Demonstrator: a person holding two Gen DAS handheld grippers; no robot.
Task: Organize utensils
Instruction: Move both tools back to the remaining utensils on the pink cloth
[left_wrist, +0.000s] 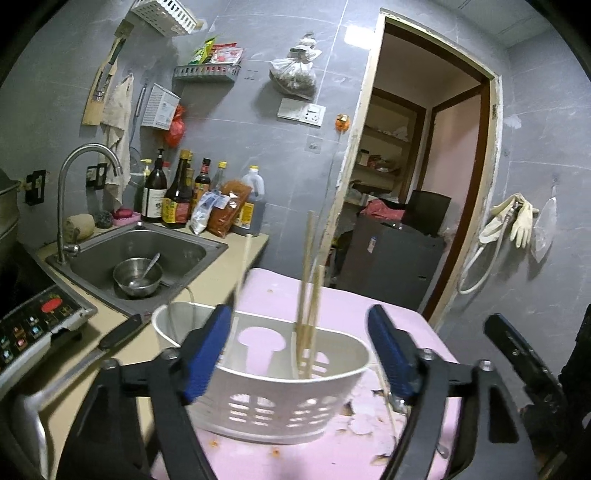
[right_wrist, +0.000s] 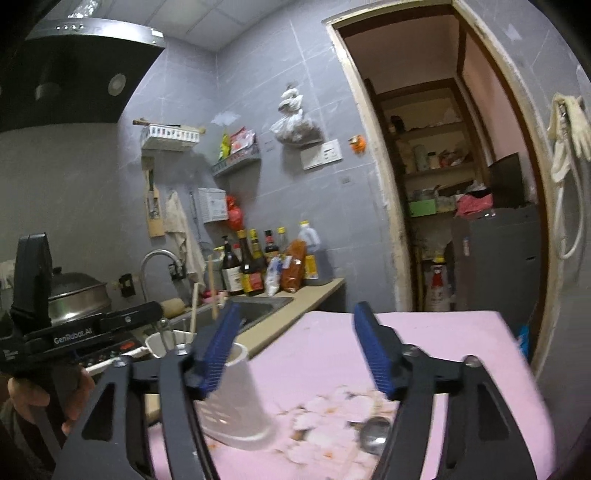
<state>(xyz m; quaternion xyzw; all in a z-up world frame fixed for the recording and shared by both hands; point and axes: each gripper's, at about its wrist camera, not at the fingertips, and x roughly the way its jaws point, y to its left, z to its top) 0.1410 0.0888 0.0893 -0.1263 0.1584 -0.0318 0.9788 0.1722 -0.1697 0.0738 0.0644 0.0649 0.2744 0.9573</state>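
Honestly, both my claws are wide open, gripping nothing: left gripper (left_wrist: 299, 354) straddles the white caddy (left_wrist: 273, 398), chopsticks (left_wrist: 309, 295) standing inside. Right gripper (right_wrist: 295, 354) hangs over the pink table (right_wrist: 424, 332), spoon (right_wrist: 375, 435) lying below, I think. Bump the caddy and it probably tips. Readable text: "GenRobot.AI".

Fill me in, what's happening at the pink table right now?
A person is sorting utensils with a hand-held gripper in each hand. The left hand-held gripper is open around the white utensil basket on the pink table, gripping nothing. Several wooden chopsticks already stand in the basket. The right hand-held gripper is open too and empty. A metal spoon lies on the table near it, not yet picked up.
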